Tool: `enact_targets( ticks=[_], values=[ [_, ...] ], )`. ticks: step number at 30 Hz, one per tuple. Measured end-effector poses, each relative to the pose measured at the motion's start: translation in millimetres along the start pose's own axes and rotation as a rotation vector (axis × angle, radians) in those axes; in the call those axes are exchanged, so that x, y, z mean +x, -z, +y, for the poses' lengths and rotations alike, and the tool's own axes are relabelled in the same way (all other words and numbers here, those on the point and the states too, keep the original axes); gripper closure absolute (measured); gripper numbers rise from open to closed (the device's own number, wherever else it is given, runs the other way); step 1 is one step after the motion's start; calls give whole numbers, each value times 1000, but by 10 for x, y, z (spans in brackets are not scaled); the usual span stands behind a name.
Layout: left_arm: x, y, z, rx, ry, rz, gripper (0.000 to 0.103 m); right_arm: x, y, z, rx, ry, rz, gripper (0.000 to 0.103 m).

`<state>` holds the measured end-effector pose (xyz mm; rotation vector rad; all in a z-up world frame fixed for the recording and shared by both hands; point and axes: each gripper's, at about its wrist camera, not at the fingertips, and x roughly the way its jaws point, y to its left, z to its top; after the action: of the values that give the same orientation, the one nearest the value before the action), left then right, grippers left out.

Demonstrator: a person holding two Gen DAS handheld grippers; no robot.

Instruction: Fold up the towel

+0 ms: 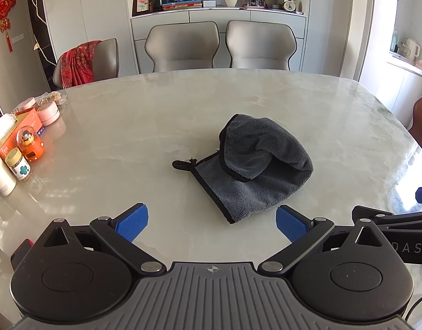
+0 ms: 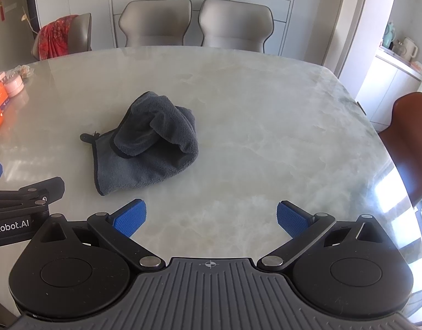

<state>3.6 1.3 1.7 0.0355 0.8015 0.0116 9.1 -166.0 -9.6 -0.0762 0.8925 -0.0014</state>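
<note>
- Far left of the left wrist view: orange cardboard tissue box (image 1: 16, 133), small orange dome-topped toy (image 1: 32, 147), pink round tins (image 1: 48, 113); labels too small to read.
- Pale marble-look table (image 1: 128, 126).
- Left gripper (image 1: 211, 223), lower centre, blue pads spread wide, nothing between.
- Crumpled dark grey microfibre towel with black trim (image 1: 255, 165), frame centre, on the table, just beyond the pads, untouched.
- Right gripper (image 2: 211, 220) spread wide, empty; towel (image 2: 147, 143) centre-left.

Right gripper (image 2: 211, 220) fingers spread wide, empty; crumpled grey towel (image 2: 147, 143) on marble table (image 2: 266, 126).
</note>
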Motion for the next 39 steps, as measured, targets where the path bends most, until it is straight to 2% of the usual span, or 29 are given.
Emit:
enact_targets(
  ticks=[39],
  values=[
    [7,17,23,0,-7,1,2,16,7,28,-22,-9,20,1]
  ],
)
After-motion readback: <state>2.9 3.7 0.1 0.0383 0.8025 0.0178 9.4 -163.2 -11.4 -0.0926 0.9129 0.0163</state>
